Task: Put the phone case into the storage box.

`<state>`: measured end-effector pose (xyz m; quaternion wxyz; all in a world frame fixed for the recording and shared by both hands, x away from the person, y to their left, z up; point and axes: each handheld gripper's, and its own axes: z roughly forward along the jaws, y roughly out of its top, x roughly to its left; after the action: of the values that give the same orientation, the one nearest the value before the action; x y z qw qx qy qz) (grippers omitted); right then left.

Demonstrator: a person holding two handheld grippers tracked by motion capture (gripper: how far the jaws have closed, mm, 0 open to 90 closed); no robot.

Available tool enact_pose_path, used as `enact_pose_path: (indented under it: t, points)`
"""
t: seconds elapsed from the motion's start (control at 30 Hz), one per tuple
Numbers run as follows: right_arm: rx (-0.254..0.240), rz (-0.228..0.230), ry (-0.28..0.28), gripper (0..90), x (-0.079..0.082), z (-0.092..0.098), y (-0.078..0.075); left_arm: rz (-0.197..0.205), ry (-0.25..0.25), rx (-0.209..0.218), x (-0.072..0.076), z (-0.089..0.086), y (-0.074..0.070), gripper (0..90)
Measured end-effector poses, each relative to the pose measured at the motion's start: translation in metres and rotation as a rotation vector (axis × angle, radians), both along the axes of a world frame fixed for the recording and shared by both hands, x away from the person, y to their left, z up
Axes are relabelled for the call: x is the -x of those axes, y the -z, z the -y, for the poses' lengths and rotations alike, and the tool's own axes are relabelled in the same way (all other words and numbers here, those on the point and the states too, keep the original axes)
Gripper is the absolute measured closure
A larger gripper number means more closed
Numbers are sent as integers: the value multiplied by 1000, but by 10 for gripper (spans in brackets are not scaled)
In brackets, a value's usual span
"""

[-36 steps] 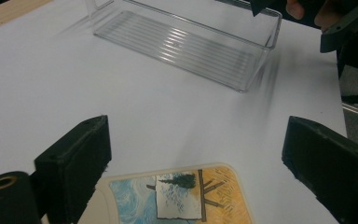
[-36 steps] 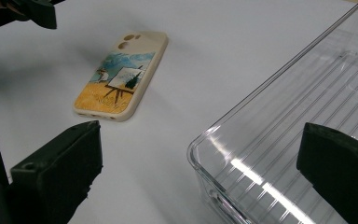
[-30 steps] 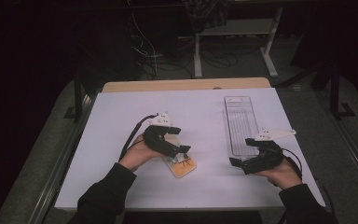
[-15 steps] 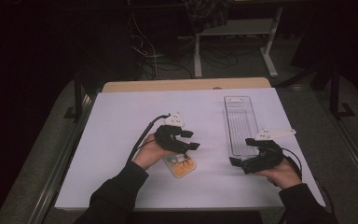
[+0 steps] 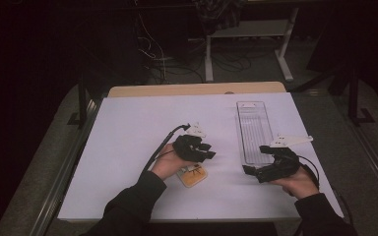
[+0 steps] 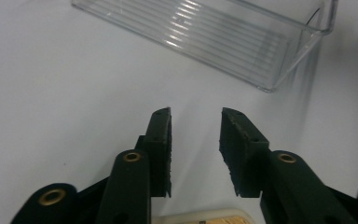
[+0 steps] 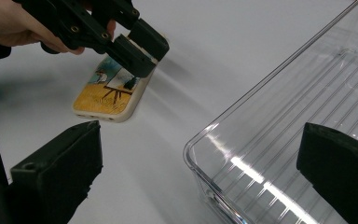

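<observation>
Left gripper [image 5: 207, 150] first: I see its jaws standing a little apart after having just been closing, and the left gripper view shows only bare white surface in the gap between the pads, so nothing is clamped. It hangs over the far end of the phone case [image 5: 192, 175], a small cream-edged case with an orange and yellow picture on its face, lying flat on the white table sheet [image 5: 128, 128] near the front edge, just ahead of my left hand [image 5: 166, 164]. From the right gripper view I can see the same gripper's tips [image 7: 142, 49] low over the case's [image 7: 109, 95] far end, overlapping its edge in the picture; whether they touch it I cannot tell. A sliver of the case's cream rim [image 6: 205, 217] shows at the bottom of the left gripper view, behind the jaws. To the right of the case, well apart from it, a long clear plastic tray [image 5: 252, 130] with a ribbed floor lies lengthwise on the sheet, nothing in it. My right gripper [image 5: 252, 163] sits at the tray's near end, jaws spread wide, one on each side of the tray's near corner [image 7: 200, 140], with neither pad pressing on it.
</observation>
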<state>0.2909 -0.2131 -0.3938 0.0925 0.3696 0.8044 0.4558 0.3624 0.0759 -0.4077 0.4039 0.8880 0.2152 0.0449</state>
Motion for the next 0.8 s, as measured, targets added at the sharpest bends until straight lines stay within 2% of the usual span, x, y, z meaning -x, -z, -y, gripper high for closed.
enact_pose_path:
  t: [0.07,0.1,0.13,0.2,0.27,0.33,0.43,0.5,0.53,0.7,0.8]
  points:
    - [0,-1,-1,0,0,0,0,-1,-4,-1,1,3,3,686]
    - [0,-1,0,0,0,0,0,3,-6,-10,2,5,4,742]
    - [0,-1,0,0,0,0,0,5,5,-33,1,5,4,742]
    - [-1,-1,1,0,0,0,0,-16,6,-37,2,6,6,806]
    - [-1,-1,2,0,0,0,0,-30,-3,-20,3,8,9,852]
    - [-2,-1,1,0,0,0,0,-36,4,-36,4,8,11,895]
    - [-1,0,3,0,0,0,0,-58,-10,-32,6,10,14,897]
    - [-2,0,4,0,0,0,0,-63,4,-58,6,10,16,897]
    - [-2,0,4,0,0,0,0,-70,-1,-53,7,11,17,897]
    - [0,-1,6,0,0,0,0,-86,6,-88,10,10,24,897]
    - [0,-1,6,0,0,0,0,-100,1,-84,11,10,26,898]
